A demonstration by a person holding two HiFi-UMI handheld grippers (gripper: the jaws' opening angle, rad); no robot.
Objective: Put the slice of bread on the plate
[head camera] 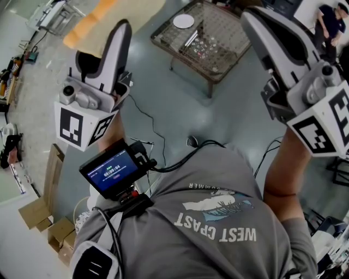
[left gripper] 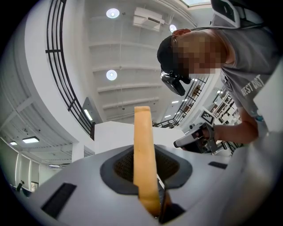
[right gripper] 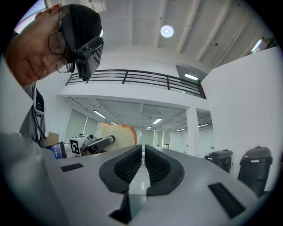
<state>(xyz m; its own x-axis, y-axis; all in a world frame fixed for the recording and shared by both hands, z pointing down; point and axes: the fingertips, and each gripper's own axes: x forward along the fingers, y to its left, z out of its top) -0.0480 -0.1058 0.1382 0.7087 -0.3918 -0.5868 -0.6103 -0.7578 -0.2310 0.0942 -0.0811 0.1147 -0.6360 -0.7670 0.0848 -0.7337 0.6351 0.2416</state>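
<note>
A tan slice of bread (left gripper: 143,150) stands edge-on between the pads of my left gripper (left gripper: 147,176), which is shut on it. From the head view the bread (head camera: 95,24) sticks out past the left gripper (head camera: 123,26), held high at the upper left. A white plate (head camera: 183,20) lies on a low wire table (head camera: 218,60) far below and ahead. My right gripper (right gripper: 143,154) is shut with nothing between its pads, raised at the upper right (head camera: 250,15). The right gripper view also catches the bread (right gripper: 118,132) in the left gripper (right gripper: 95,143).
The wire table also carries small items beside the plate. Cables run across the grey floor (head camera: 163,114). Cardboard boxes (head camera: 41,212) sit at the lower left, clutter lines the left edge, and a seated person (head camera: 330,22) is at the far upper right.
</note>
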